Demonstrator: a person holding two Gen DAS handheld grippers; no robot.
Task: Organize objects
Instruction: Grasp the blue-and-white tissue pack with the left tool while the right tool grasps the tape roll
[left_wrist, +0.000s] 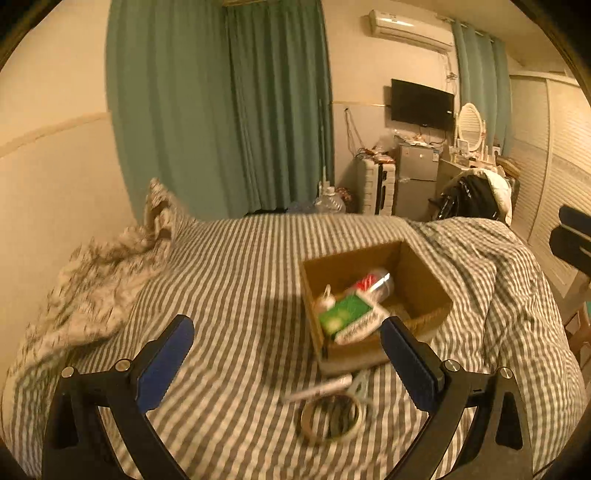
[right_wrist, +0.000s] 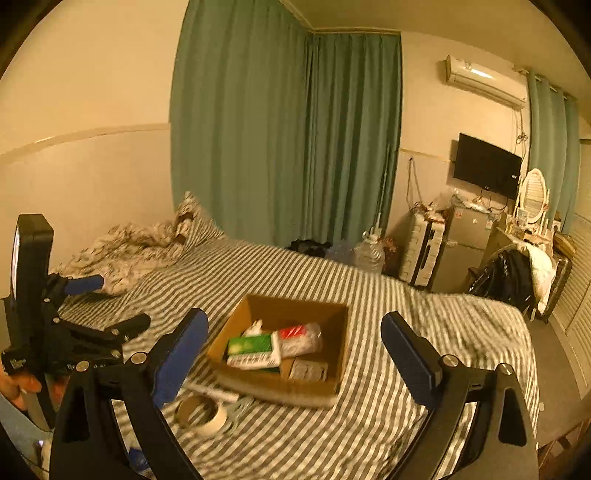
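Hovering above the striped bed (left_wrist: 240, 266), the left tongs (left_wrist: 286, 354) stand spread wide with nothing between their blue pads, and the right tongs (right_wrist: 293, 350) are spread and empty in the same way. In the right wrist view the left tongs appear at the left edge of the frame, also open and held clear of the bedding.

Just beyond the left tongs, in the lower middle of the left wrist view, a roll of tape (left_wrist: 331, 417) lies flat on the cover, with a white marker-like stick (left_wrist: 319, 389) just above it and a pale, blurred item beside them that cannot be identified. All three sit close to the near wall of the cardboard box (left_wrist: 421, 280), outside it.

Further out, right of centre in that frame, the box holds a green packet (left_wrist: 341, 314), a red and clear packet (left_wrist: 373, 282) and a small white object at the left wall. The right wrist view adds a white carton (right_wrist: 308, 369) at the box's near right corner.

Judging from this, the task looks partly done: several items are already gathered in the box, while the tape, the stick and the pale item are still to be put in. A crumpled blanket (left_wrist: 96, 280) lies at the left of the frame, well apart from the box.
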